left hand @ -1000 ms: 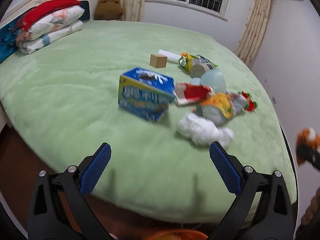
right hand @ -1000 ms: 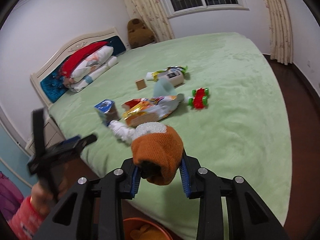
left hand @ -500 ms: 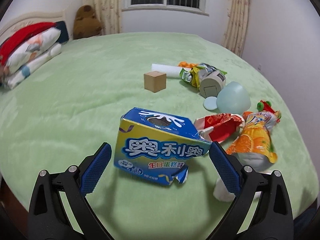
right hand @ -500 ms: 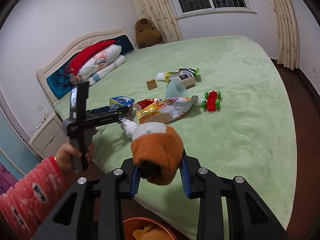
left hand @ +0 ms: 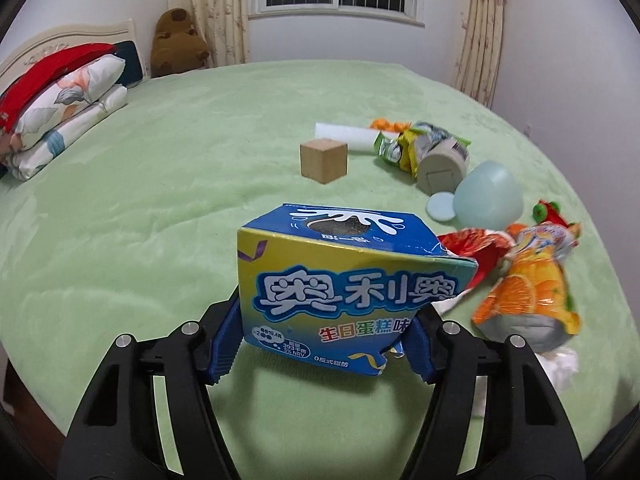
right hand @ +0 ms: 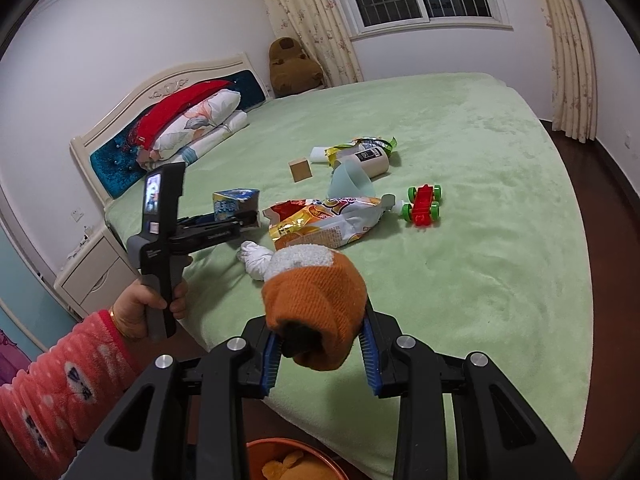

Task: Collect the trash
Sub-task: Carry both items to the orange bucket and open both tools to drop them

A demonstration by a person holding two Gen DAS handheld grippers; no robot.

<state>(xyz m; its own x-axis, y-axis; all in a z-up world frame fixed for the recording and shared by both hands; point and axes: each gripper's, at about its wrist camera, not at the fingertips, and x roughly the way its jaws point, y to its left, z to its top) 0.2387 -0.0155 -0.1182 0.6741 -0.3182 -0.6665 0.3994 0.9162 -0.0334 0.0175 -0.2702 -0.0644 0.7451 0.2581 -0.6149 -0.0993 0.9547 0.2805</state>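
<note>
A torn blue snack box (left hand: 340, 280) lies on the green bed (left hand: 160, 208). My left gripper (left hand: 322, 344) is closing its jaws on the box, and both blue pads touch its sides. In the right wrist view the same gripper (right hand: 240, 220), held by a hand in a pink sleeve, reaches the box (right hand: 234, 200) at the bed's left edge. My right gripper (right hand: 320, 356) is shut on an orange and white knitted hat (right hand: 316, 308) near the bed's front edge. An orange snack bag (left hand: 528, 292), a red wrapper (left hand: 472, 244) and a white tissue wad (right hand: 256, 258) lie beside the box.
Farther back lie a wooden cube (left hand: 324, 160), a pale blue cup (left hand: 488, 200), a grey canister (left hand: 442, 168), a green-yellow wrapper (left hand: 400, 148) and a red toy car (right hand: 424, 204). An orange bin (right hand: 288, 460) stands below the right gripper. Pillows (left hand: 60, 104) are stacked at the headboard.
My left gripper moved forward over the bed to the blue box and its jaws narrowed onto the box's sides. The right gripper kept still with the hat.
</note>
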